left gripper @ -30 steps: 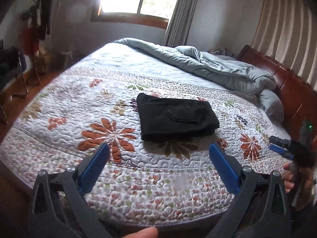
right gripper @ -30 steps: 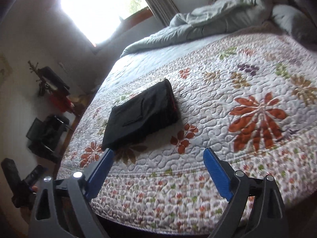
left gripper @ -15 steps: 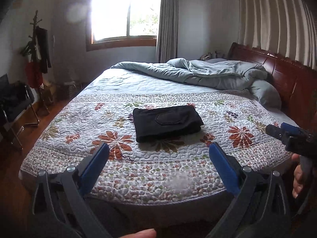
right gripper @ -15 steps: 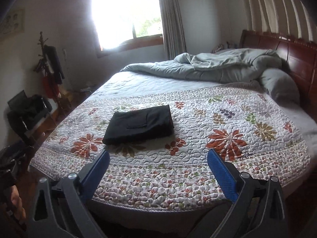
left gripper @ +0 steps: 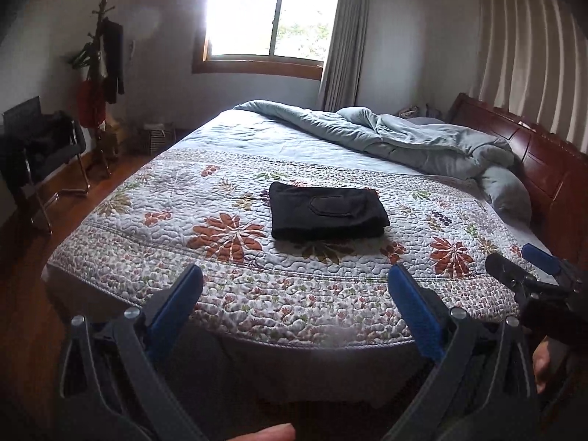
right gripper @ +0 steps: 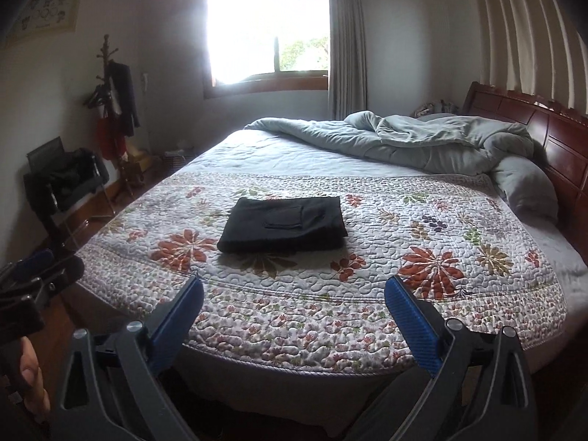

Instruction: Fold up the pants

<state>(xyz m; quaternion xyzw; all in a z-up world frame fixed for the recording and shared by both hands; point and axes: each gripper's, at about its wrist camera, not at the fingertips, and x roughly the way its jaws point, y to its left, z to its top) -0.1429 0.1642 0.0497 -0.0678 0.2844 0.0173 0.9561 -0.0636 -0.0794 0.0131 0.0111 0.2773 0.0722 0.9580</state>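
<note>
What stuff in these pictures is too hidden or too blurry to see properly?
- Underside and inner layers of the folded black pants: hidden in both views by their own top layer.
- Outside the window: washed out by glare in the right wrist view.
- Framed picture on the wall: too blurred, right wrist view.
- Items behind the grey duvet by the headboard: too small, partly hidden.

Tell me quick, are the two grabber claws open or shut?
Left gripper: open, holding nothing.
Right gripper: open, holding nothing; the folded black fabric pants lie untouched.
</note>
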